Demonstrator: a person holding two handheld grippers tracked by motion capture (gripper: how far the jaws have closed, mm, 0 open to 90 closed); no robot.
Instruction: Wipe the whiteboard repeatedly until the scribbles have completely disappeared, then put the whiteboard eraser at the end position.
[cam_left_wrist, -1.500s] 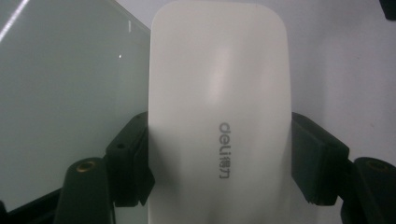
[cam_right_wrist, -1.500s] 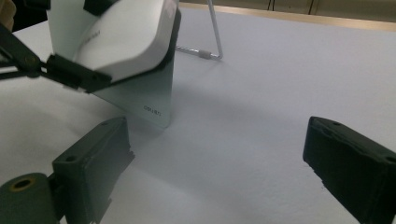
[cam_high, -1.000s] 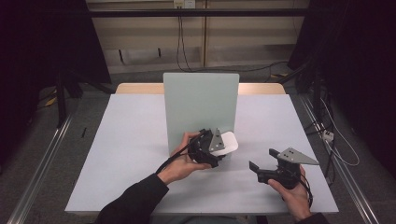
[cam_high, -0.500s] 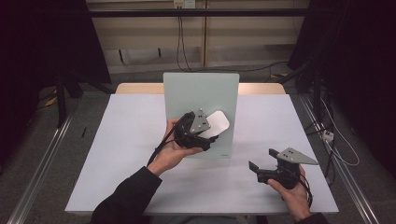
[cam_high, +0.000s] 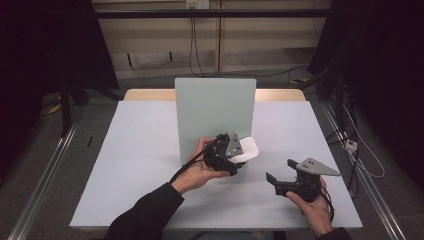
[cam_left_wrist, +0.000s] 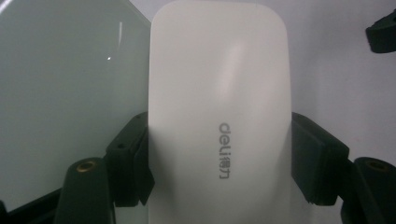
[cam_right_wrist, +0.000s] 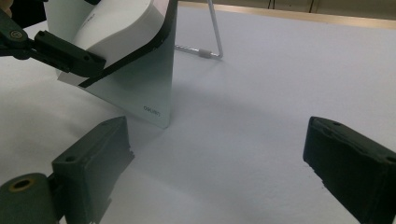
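My left gripper (cam_high: 239, 153) is shut on a white rounded block (cam_high: 248, 149) marked "deli". Its two black jaws clamp the block's sides (cam_left_wrist: 219, 93). The block rests against the lower right part of an upright pale green board (cam_high: 215, 115), partly past the board's right edge. In the right gripper view the block (cam_right_wrist: 116, 28) lies on the board's face (cam_right_wrist: 140, 88). My right gripper (cam_high: 280, 171) hovers low over the table to the right of the board, open, with nothing between its jaws (cam_right_wrist: 222, 158).
The board stands on a white table top (cam_high: 135, 150), propped from behind by a thin wire stand (cam_right_wrist: 212, 46). The table's wooden far edge (cam_high: 150, 94) shows behind the board. Metal rails (cam_high: 40, 190) and cables (cam_high: 360, 150) run along the floor on both sides.
The left gripper went up the board's face with the white block, then came back down to the lower right. The right gripper has stayed in place.
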